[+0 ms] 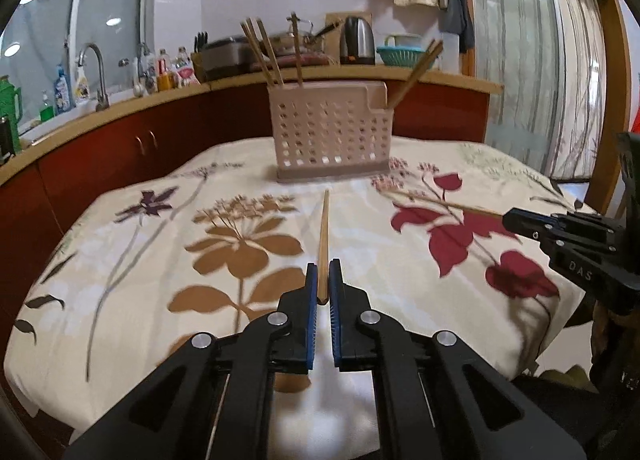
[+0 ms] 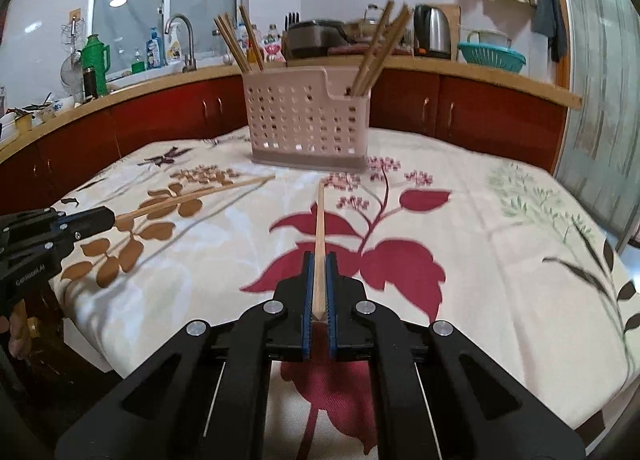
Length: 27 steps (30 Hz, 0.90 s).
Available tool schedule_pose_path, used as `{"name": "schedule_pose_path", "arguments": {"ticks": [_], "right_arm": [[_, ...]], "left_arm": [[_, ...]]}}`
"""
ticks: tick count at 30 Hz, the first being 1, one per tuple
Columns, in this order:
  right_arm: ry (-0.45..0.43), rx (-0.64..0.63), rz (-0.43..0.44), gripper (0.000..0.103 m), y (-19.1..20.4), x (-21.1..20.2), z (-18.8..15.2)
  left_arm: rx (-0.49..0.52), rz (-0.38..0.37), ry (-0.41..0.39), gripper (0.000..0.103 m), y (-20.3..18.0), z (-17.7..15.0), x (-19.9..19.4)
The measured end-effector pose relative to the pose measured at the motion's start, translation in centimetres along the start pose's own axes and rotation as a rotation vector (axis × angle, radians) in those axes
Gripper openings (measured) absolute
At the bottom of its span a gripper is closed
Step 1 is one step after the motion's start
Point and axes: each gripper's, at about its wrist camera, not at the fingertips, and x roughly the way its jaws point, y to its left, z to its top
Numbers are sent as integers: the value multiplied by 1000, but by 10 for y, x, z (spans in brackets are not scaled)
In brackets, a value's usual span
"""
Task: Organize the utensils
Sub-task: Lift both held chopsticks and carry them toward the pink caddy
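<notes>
A pink perforated utensil holder (image 1: 330,136) stands at the far side of the table, with several wooden chopsticks upright in it; it also shows in the right wrist view (image 2: 308,120). My left gripper (image 1: 324,272) is shut on a wooden chopstick (image 1: 324,236) that points forward at the holder, above the cloth. My right gripper (image 2: 319,264) is shut on another wooden chopstick (image 2: 319,220), also pointing at the holder. Each gripper shows in the other's view, the right (image 1: 516,218) and the left (image 2: 102,218), both holding their chopsticks.
The table wears a floral cloth (image 1: 160,260). Behind it runs a kitchen counter (image 1: 120,108) with red cabinets, a sink tap, bottles, a kettle (image 1: 358,40) and a teal basket (image 2: 492,54). A glass door stands at the right.
</notes>
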Motion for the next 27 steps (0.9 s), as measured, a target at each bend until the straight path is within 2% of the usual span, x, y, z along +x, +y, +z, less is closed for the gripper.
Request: {"name": "schedule_pose_path", "arguments": {"ticks": [12,27], "right_arm": [[-86,-9,-1,6,2,-25,26],[-145,-2,6,6,2,-46,49]], "left_arm": [[-23,16,-106,6,8,29,-32],[-31,31,-216,6,14,58,-57]]}}
